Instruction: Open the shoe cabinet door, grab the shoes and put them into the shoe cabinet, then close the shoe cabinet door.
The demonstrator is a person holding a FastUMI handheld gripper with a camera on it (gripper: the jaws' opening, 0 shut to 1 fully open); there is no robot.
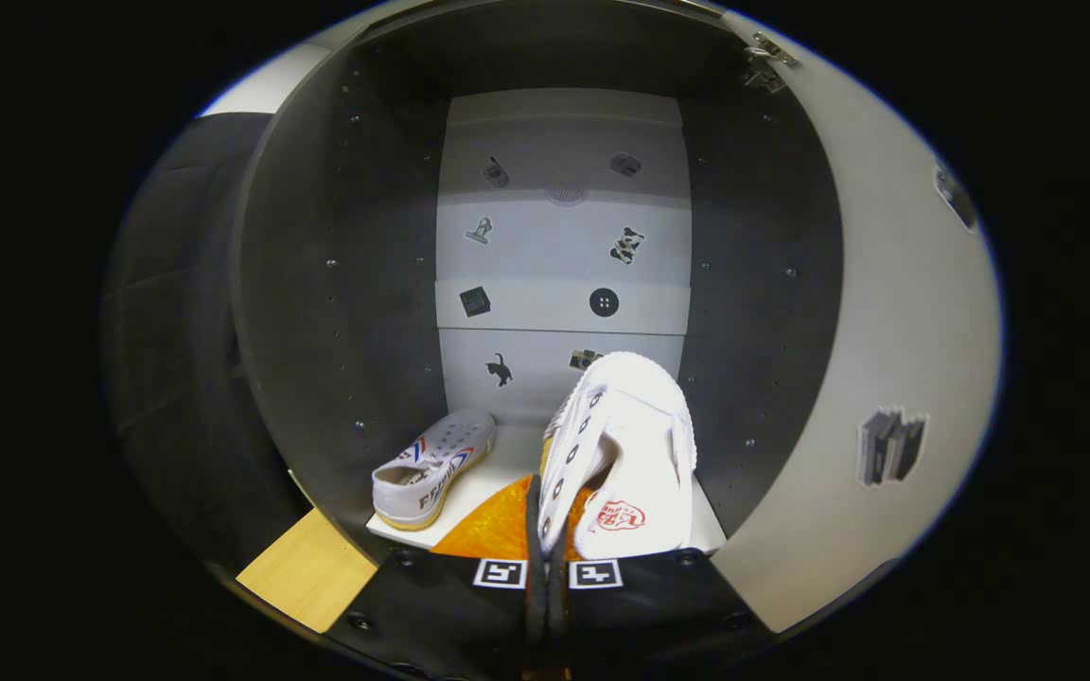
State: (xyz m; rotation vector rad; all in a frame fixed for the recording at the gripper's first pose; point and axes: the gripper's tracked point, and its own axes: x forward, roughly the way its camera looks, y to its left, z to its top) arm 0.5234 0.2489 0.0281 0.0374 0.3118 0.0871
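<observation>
white canvas makes up the shoe (625, 454) that the gripper (545, 558) holds, its fingers pinched together on the side wall near the lace eyelets, so the shoe hangs just ahead of them over the floor of the open shoe cabinet (337, 312), to the right of the other shoe (431, 465) already lying on its side inside near the left wall. it looks light and soft, so the thin canvas may fold or slip in the pinch; the stiffer heel or rubber sole edge would likely give a surer hold. the door (876, 378) stands swung open on the right.
</observation>
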